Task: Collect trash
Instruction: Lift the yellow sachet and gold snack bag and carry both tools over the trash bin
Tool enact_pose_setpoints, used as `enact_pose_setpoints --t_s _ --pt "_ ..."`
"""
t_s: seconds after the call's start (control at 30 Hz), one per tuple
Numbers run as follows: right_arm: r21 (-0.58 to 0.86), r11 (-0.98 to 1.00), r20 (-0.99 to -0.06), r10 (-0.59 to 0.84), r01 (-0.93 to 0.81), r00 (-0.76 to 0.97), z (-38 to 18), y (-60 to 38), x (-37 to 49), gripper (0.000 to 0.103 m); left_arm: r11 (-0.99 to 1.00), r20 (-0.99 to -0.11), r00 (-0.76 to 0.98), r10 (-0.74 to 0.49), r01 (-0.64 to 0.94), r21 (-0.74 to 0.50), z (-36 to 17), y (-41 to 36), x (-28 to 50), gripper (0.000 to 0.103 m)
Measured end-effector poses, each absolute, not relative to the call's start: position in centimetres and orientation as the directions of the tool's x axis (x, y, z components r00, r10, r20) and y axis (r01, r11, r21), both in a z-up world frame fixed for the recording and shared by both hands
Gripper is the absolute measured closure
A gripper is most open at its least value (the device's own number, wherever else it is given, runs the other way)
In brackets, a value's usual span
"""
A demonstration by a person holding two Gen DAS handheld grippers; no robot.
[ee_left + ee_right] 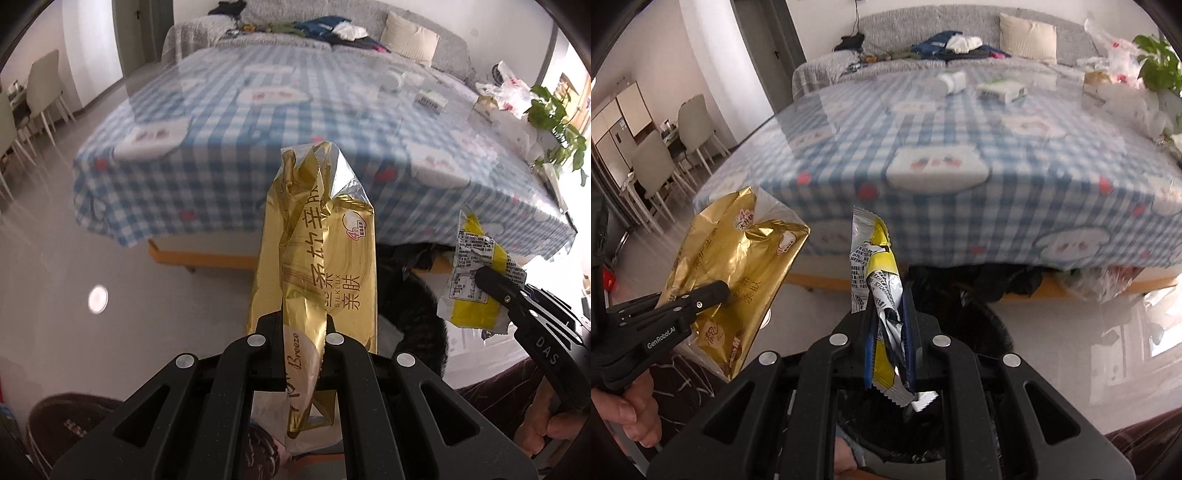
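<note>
Holding a gold tissue wrapper [317,258], the left gripper [295,328] has its jaws closed tight on the crumpled foil. To its right, the right gripper [890,317] is clamped on a yellow and white snack wrapper [879,280]. Both grippers point downward over a glossy grey floor [110,258]. Below and just ahead of the right gripper is a bin with a black bag [979,325]. Beyond both grippers stands a low table with a blue checked cloth [258,122], with a white bottle [951,82] and a small box [1001,90] at its far side. Behind it is a grey sofa [923,33] with clothes. Far left of the grippers are pale dining chairs [665,158].
</note>
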State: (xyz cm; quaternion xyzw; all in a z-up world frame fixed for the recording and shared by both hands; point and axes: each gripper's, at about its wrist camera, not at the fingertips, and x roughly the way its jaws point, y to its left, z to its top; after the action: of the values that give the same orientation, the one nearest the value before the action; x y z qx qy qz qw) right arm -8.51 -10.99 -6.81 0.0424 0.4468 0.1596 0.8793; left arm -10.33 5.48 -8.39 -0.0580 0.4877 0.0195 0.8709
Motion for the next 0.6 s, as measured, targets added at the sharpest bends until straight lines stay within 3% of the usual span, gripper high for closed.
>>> enact_pose_setpoints --t_s 0.6 --pt "0.169 0.967 -0.863 0.239 -0.193 0.445 -13.6 -9.3 -7.8 0.092 0.987 -0.891 0.455 0.005 -0.145 -0.068 -14.6 6.9 -11.1 0.101"
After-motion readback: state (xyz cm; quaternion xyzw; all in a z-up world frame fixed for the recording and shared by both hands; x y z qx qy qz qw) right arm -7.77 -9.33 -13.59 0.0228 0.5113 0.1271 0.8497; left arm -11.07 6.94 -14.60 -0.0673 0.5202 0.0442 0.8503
